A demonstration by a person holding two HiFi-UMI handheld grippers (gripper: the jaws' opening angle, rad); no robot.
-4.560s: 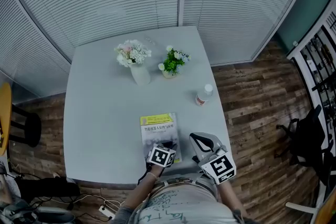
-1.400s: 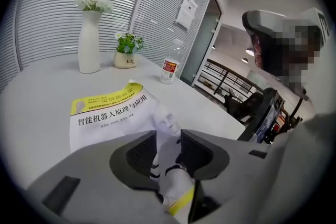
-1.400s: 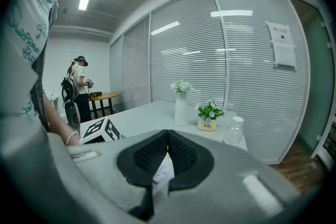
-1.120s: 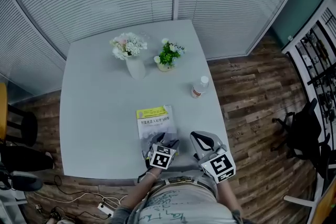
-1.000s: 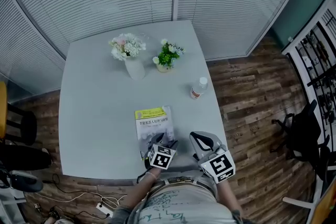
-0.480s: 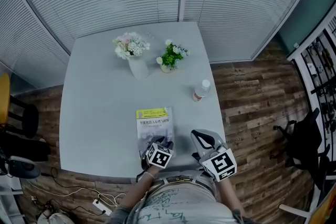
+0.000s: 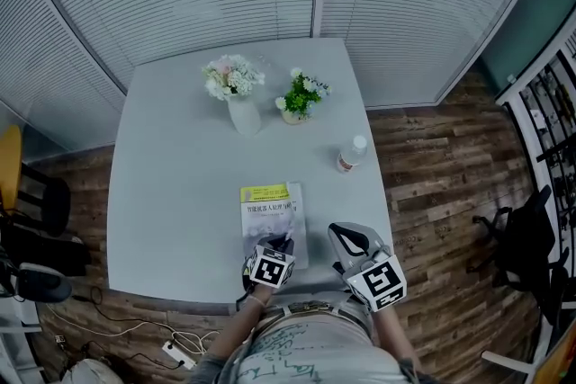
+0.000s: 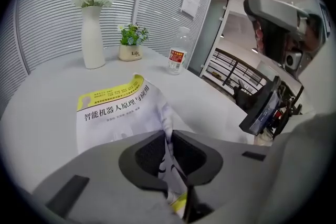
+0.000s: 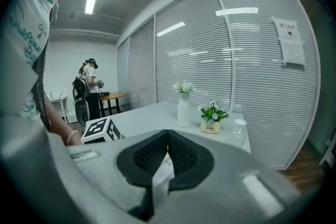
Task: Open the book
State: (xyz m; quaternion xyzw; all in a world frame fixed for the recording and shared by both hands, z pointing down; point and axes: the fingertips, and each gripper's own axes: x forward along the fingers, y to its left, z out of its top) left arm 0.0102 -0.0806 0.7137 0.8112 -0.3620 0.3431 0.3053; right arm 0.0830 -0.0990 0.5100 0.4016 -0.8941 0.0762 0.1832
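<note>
A book (image 7: pixel 270 209) with a yellow band and a pale cover lies closed near the table's front edge. My left gripper (image 7: pixel 273 245) sits at the book's near edge. In the left gripper view its jaws are closing, and the lifted cover sheet (image 8: pixel 167 128) is pinched between the pads (image 8: pixel 149 152). The rest of the cover (image 8: pixel 113 110) stretches away from the jaws. My right gripper (image 7: pixel 347 238) hovers to the right of the book, apart from it. Its jaws (image 9: pixel 167 139) stand together with nothing held.
A white vase of flowers (image 7: pixel 237 101), a small potted plant (image 7: pixel 302 98) and a plastic bottle (image 7: pixel 351 155) stand further back on the grey table (image 7: pixel 171 184). A dark chair (image 7: pixel 40 211) stands on the left. A person (image 9: pixel 86 93) stands far off.
My left gripper's jaws have come together on the book's near edge. The right gripper has stayed where it was.
</note>
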